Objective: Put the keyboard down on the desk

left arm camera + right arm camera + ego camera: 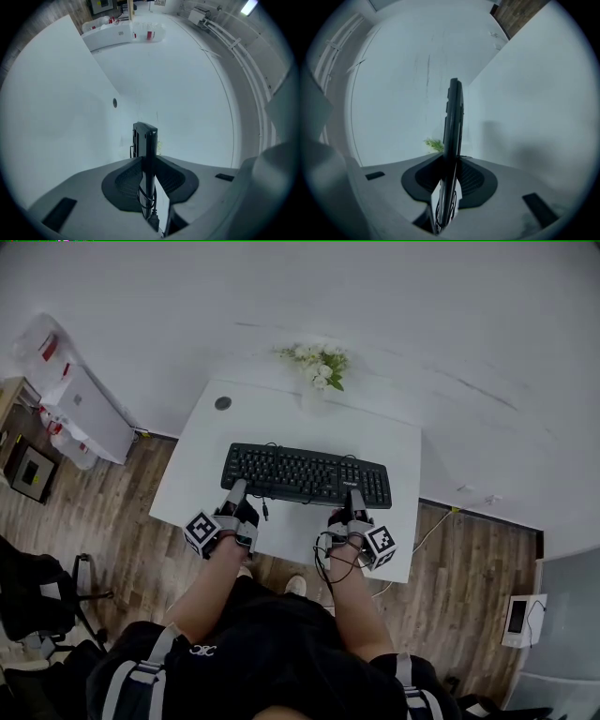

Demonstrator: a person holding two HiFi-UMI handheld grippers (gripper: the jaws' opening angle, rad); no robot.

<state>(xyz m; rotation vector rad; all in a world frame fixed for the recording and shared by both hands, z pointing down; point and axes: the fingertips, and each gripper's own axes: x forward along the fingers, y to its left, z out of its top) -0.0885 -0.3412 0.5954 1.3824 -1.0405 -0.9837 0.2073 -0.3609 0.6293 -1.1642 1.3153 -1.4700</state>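
Your left gripper point(236, 493), jaws clenched on the near edge of the keyboard point(307, 474), your right gripper point(356, 500) likewise, white surface point(281, 418) under the keyboard, flowers point(319, 364) beyond it.

The head view looks almost straight down from high above the keyboard point(306, 474), taking in the whole desk point(281, 418). Each gripper view sits right at the keyboard's near edge, one by its left end, one by its right, looking edge-on across it toward the wall point(422, 315). All three share the keyboard; the head and right gripper views also share the flowers point(319, 364) beyond it.
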